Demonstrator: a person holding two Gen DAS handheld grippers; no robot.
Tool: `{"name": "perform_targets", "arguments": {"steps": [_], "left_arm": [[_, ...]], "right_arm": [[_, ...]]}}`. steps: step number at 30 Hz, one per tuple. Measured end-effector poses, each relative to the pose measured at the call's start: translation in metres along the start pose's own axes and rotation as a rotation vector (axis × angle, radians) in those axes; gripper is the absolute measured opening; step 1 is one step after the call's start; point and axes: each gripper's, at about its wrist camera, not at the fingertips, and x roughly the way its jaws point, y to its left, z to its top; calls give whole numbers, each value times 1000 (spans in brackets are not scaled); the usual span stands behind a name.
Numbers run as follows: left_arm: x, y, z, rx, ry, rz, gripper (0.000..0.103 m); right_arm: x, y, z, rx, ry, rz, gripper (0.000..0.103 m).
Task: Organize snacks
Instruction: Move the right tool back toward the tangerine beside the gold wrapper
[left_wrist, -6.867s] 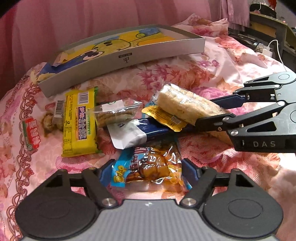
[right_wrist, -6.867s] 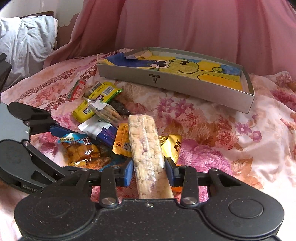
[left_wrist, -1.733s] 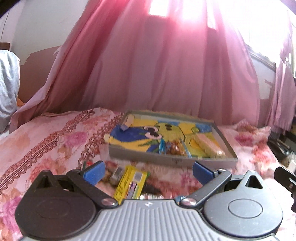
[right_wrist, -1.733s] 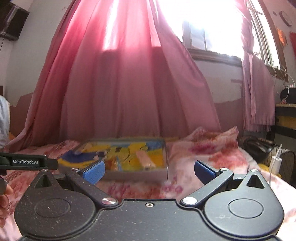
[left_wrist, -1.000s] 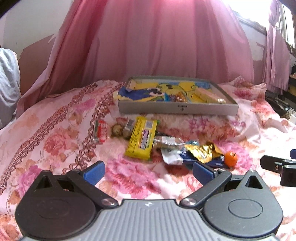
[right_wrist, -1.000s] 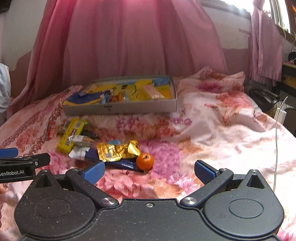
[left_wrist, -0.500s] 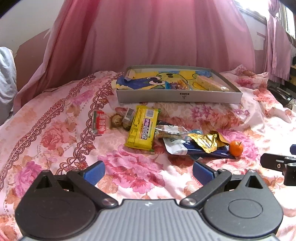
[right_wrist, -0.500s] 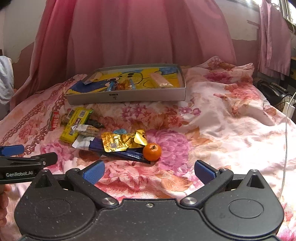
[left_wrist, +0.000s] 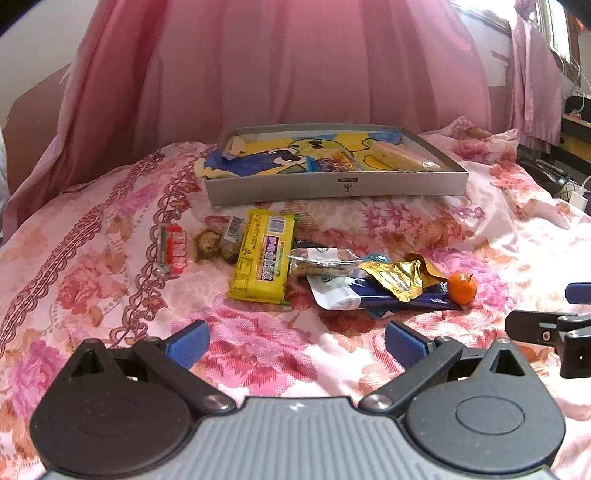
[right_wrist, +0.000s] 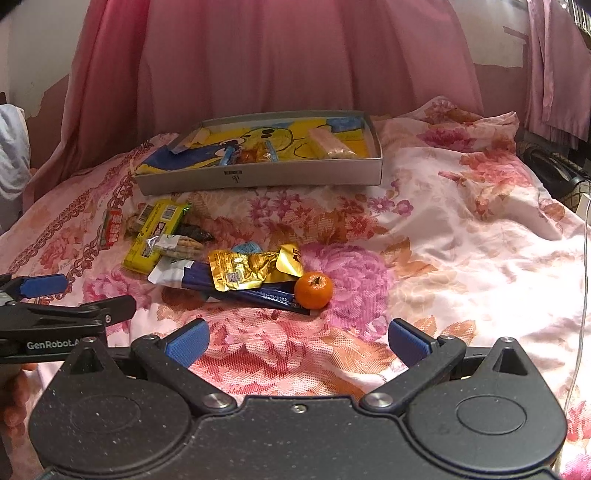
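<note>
Both tongs are spread wide and hold nothing: the left gripper and right gripper sit low in their frames above the flowered bedspread. The loose snacks lie mid-frame in a heap, a small orange at its right end. The gray tray, above centre, holds two packets.

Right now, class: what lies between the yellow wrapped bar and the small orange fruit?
In the left wrist view, between the yellow bar and the orange fruit lie a clear cracker pack, a blue-and-white packet and a crumpled gold wrapper.
</note>
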Motion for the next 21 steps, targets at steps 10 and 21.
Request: {"name": "perform_targets", "arguments": {"steps": [10,21], "left_arm": [[25,-3,9,57,24,-37,103],[65,-6,27,74,34,-139,103]], "right_arm": [[12,-11,23,-62,-42,42,102],[78,-45,35,-5,38,103,86]]}}
